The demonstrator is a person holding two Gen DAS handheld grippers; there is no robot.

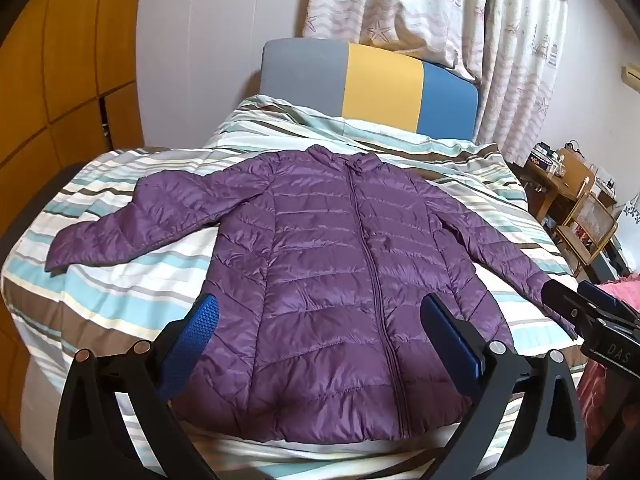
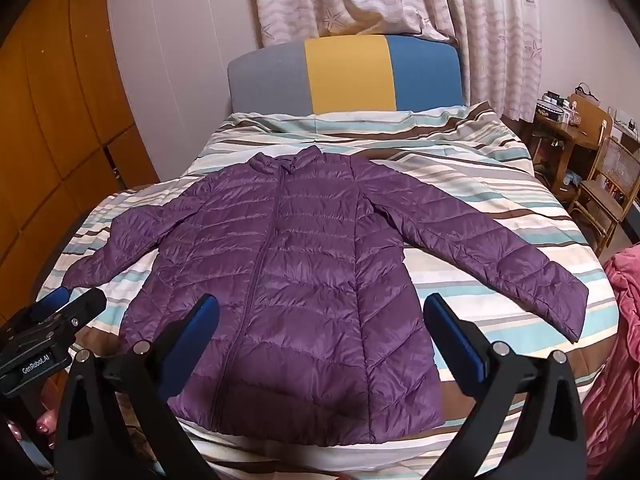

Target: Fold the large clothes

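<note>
a purple quilted jacket [image 1: 332, 280] lies flat and face up on the bed [image 1: 120, 280], zipped shut, its collar toward the headboard [image 1: 372, 88] and its hem at the bed's near edge. both sleeves are spread out to the sides, angled down toward the near corners; the cuff on the wardrobe side rests near that side edge of the bed, and the other cuff reaches close to the opposite side edge. the bed is covered with a striped duvet in white, teal, grey and brown.

the left hand-held gripper [image 1: 320, 320] hangs above the jacket's hem with its blue-padded fingers spread wide and nothing between them. the right hand-held gripper [image 2: 320, 316] is likewise spread wide and holds nothing, poised over the lower part of the jacket. each shows at the edge of the other's view. a pink cloth [image 2: 616, 320] lies off the bed's side edge, near a wooden chair [image 2: 608, 184].
</note>
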